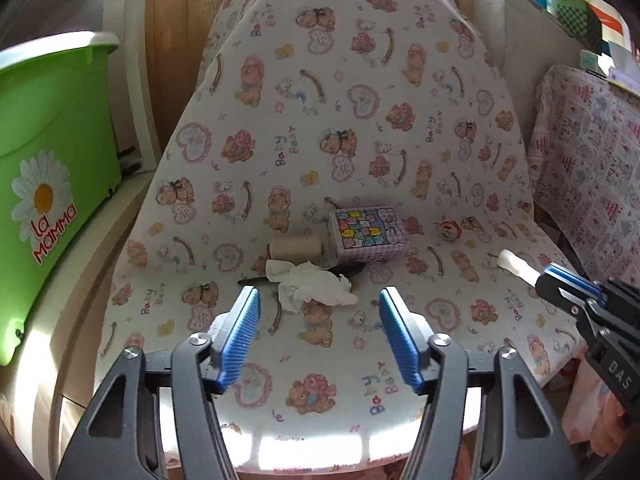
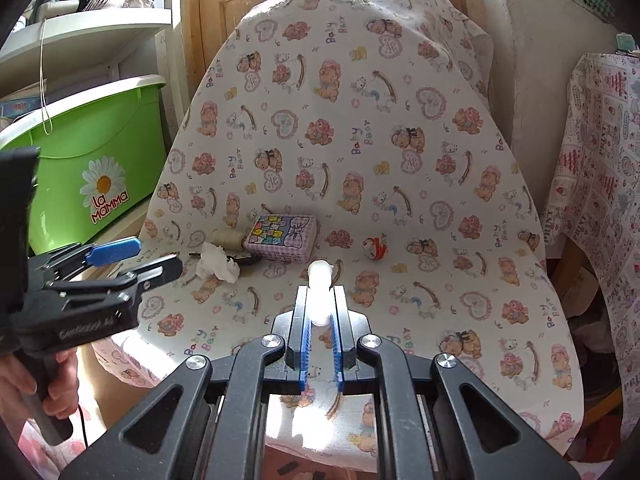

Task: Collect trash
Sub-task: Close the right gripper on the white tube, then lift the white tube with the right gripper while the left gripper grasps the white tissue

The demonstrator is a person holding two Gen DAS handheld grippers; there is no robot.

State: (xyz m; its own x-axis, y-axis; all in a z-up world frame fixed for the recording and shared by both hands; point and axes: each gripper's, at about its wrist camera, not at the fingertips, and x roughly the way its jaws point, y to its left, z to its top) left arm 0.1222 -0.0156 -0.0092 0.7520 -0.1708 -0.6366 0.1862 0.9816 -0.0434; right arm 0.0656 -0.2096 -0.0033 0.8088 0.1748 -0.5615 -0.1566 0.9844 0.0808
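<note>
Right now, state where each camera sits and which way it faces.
Left wrist: on the left hand-held gripper, open, aimed forward at the crumpled tissue on the covered board; the right hand-held gripper enters from the right.
Right wrist: on the right hand-held gripper, shut on a white tube; the left gripper and hand show at left.
Both share the tissue, patterned box, thread spool and green bin.

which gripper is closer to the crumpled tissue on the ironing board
Left. The left gripper is open with the crumpled tissue just ahead of its fingertips. The right gripper, shut on a white tube, is off to the tissue's right.
</note>
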